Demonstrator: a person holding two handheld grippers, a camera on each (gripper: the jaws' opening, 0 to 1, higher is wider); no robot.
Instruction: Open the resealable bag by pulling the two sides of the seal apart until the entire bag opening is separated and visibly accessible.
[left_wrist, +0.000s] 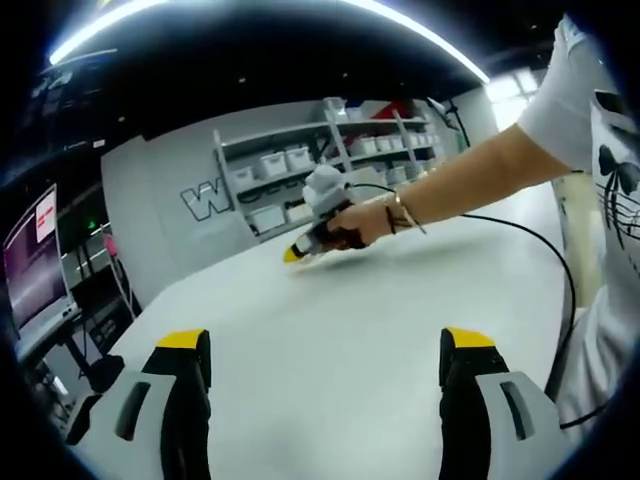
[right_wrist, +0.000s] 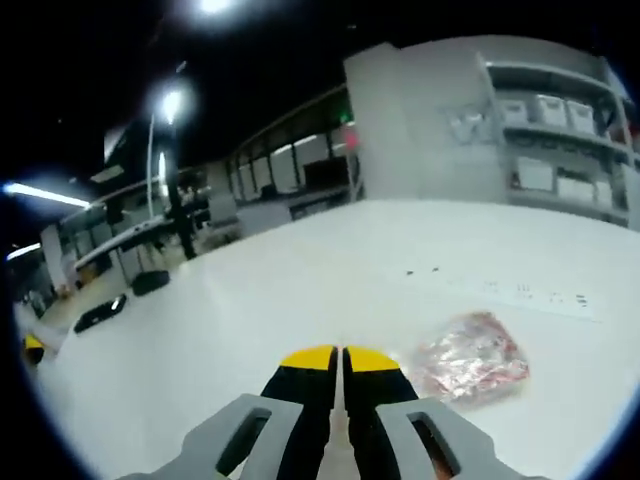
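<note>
Table (left_wrist: 330, 340): broad, white, matte, mostly bare. Left gripper (left_wrist: 325, 345) held low over the near edge, jaws wide apart, nothing between them; yellow tips.

Right gripper (left_wrist: 308, 247), seen in the left gripper view, is far across the table in the person's hand (left_wrist: 362, 222), yellow tips down at the surface. A black cable (left_wrist: 545, 240) trails from it along the table toward the person. Bracelet (left_wrist: 400, 211) on that wrist; white printed shirt (left_wrist: 605, 150) at right.

Right gripper view: right gripper (right_wrist: 340, 357) jaws together, tips closed or nearly so, nothing seen between them. Bag (right_wrist: 470, 358) lies flat on the table just right of the tips, apart from them; clear plastic, red-and-white contents. Seal state cannot be told.

Room: grey wall with shelves (left_wrist: 330, 160) carrying white bins, ceiling light strip (left_wrist: 250, 12) overhead, monitor (left_wrist: 35, 255) at far left. Further tables (right_wrist: 140, 240) behind in the right gripper view.
</note>
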